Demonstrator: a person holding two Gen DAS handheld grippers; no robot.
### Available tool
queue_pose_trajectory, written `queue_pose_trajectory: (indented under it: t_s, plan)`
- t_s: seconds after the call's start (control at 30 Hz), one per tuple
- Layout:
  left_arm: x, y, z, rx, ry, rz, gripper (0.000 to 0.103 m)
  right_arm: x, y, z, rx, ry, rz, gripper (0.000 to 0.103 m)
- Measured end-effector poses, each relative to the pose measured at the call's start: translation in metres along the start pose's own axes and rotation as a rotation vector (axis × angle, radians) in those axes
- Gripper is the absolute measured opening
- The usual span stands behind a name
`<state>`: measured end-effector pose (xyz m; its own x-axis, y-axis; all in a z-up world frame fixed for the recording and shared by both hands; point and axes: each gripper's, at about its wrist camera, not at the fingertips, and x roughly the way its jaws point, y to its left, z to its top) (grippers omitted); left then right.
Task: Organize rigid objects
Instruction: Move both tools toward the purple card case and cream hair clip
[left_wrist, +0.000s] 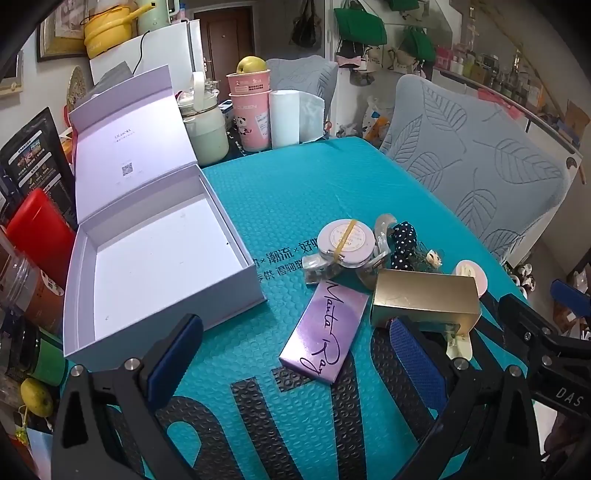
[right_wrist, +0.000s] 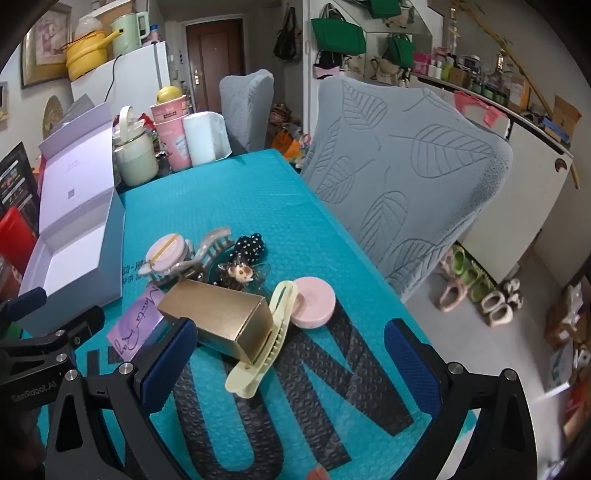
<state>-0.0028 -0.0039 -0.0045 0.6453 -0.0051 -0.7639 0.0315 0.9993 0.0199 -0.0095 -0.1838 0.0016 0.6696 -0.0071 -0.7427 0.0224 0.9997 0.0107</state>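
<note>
Nearest, bottom of the left wrist view: left gripper (left_wrist: 291, 365) jaws spread wide, nothing between the pads, hovering over the teal bubble mat (left_wrist: 303, 177) w/ big dark letters. Right gripper (right_wrist: 290, 363) in its own view, same story: wide apart, empty, w/ the near end of the cream hair clip (right_wrist: 264, 341) lying between its fingers but no pad touching it. Just past the fingers, centre of both frames, the pile: purple card box (left_wrist: 325, 328) flat on the mat, gold box (right_wrist: 221, 319) beside it w/ one corner over the purple one, cream clip tucked along the gold box's right side. Pink round tin (right_wrist: 314, 302) sits just right of the clip's far end. Further back, a round lilac tin w/ a yellow band (left_wrist: 345, 242), a clear claw clip (right_wrist: 210, 245), a polka-dot hair tie (right_wrist: 251, 245), bunched close together. Left side, mid-frame: white gift box (left_wrist: 162, 258), lid flipped up, inside bare. Far end, upper left: pink cups (left_wrist: 251, 110), white roll (left_wrist: 284, 118), pale jar (left_wrist: 205, 133). Grey leaf chair (right_wrist: 406, 177) at the mat's right edge.
</note>
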Motion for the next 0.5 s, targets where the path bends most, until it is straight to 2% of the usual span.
queue_pose_trajectory:
  t_s: [0.5]
  plan:
    - [-0.0012, 0.0033, -0.0011, -0.005, 0.015, -0.016, 0.103, 0.0003, 0.001, -0.0004, 0.0, -0.004, 0.007, 0.103]
